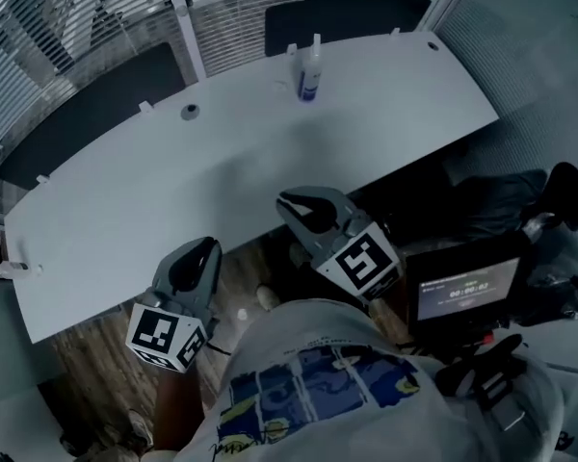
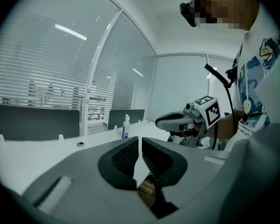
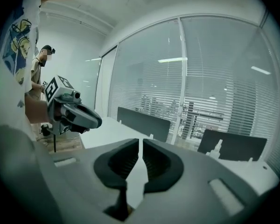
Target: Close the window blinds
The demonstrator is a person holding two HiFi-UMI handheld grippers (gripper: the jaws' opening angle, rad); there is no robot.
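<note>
The window blinds point(image 1: 39, 22) hang on the glass walls behind the white table; their slats point(image 3: 214, 92) stand apart and buildings show through them. In the left gripper view the blinds point(image 2: 42, 64) fill the left side. My left gripper point(image 1: 206, 248) is held low in front of the table's near edge, far from the blinds, jaws shut with nothing between them point(image 2: 140, 141). My right gripper point(image 1: 295, 206) is beside it at the near edge, also shut and empty point(image 3: 141, 143). Each gripper shows in the other's view: right gripper point(image 2: 177, 121), left gripper point(image 3: 79, 117).
The curved white table point(image 1: 270, 152) lies between me and the blinds, with a spray bottle point(image 1: 308, 70) near its far edge. Dark partition panels point(image 1: 347, 12) stand behind it. A small lit screen point(image 1: 467, 292) and a dark chair point(image 1: 506, 200) are at my right.
</note>
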